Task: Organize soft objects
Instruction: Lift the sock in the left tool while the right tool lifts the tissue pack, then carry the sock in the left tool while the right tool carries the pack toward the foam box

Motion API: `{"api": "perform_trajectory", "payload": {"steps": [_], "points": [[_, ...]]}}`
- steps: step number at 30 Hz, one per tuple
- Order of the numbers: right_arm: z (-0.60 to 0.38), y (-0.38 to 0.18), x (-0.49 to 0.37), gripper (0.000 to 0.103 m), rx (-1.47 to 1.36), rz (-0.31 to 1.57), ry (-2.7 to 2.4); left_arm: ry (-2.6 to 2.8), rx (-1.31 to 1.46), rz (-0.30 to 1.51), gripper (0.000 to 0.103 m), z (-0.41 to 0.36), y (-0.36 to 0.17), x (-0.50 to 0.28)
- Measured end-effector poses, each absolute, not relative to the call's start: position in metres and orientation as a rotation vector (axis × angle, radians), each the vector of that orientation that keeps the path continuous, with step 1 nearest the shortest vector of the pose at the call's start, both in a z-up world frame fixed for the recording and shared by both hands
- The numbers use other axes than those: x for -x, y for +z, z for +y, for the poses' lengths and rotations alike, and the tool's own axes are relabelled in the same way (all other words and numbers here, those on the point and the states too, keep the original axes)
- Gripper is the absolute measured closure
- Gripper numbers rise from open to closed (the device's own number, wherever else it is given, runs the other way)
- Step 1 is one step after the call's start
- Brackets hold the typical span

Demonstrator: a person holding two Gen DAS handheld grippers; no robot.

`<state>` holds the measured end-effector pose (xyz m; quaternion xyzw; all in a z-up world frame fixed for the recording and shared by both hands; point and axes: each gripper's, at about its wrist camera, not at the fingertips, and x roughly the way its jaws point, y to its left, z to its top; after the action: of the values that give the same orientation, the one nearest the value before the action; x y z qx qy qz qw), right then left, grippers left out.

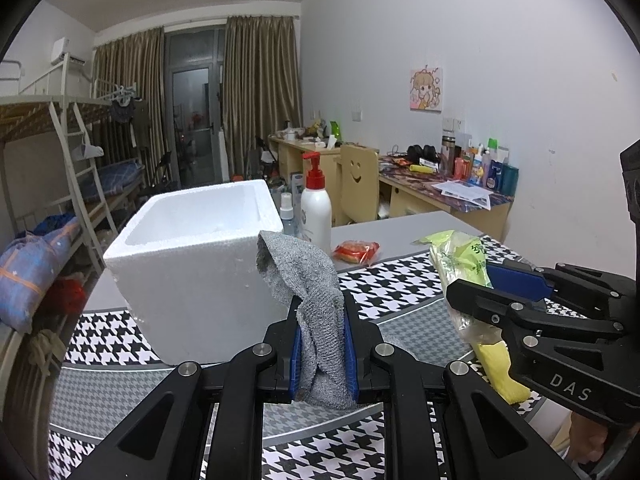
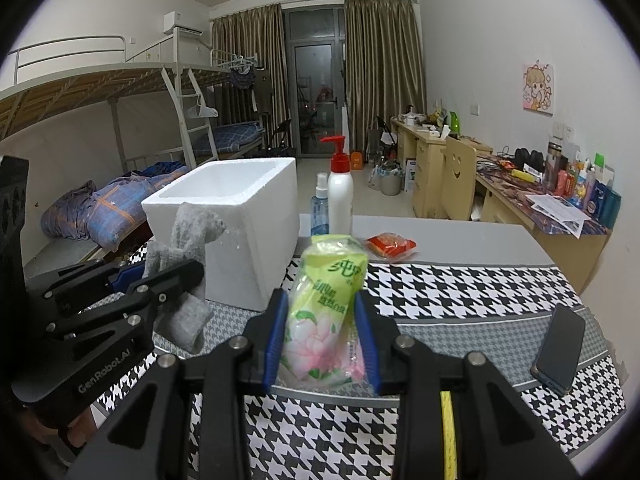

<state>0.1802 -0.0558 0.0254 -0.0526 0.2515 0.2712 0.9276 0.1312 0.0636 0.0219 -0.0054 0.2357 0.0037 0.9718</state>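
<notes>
My left gripper (image 1: 320,312) is shut on a grey knitted cloth (image 1: 308,276), held above the table just in front of a white foam box (image 1: 192,264). In the right wrist view the cloth (image 2: 188,232) hangs from that gripper (image 2: 160,280) beside the box (image 2: 236,216). My right gripper (image 2: 322,308) is shut on a green and pink tissue pack (image 2: 324,312), held above the houndstooth mat. In the left wrist view the pack (image 1: 460,264) sits in the right gripper (image 1: 480,284) at the right.
A white pump bottle (image 2: 340,196) and a small blue spray bottle (image 2: 320,208) stand behind the box. A red snack packet (image 2: 390,246) lies on the grey table. A dark phone (image 2: 560,350) lies on the mat at the right. A yellow cloth (image 1: 500,372) lies under the right gripper.
</notes>
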Motion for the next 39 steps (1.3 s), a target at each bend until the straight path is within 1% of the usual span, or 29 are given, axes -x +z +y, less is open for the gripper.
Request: {"api": "perform_trajectory", "payload": {"steps": [39], "points": [[-0.040,0.056,-0.188,0.064,0.125,0.459,0.574,0.025,-0.022,0.403,0.084,0.075,0.056,-0.141]]}}
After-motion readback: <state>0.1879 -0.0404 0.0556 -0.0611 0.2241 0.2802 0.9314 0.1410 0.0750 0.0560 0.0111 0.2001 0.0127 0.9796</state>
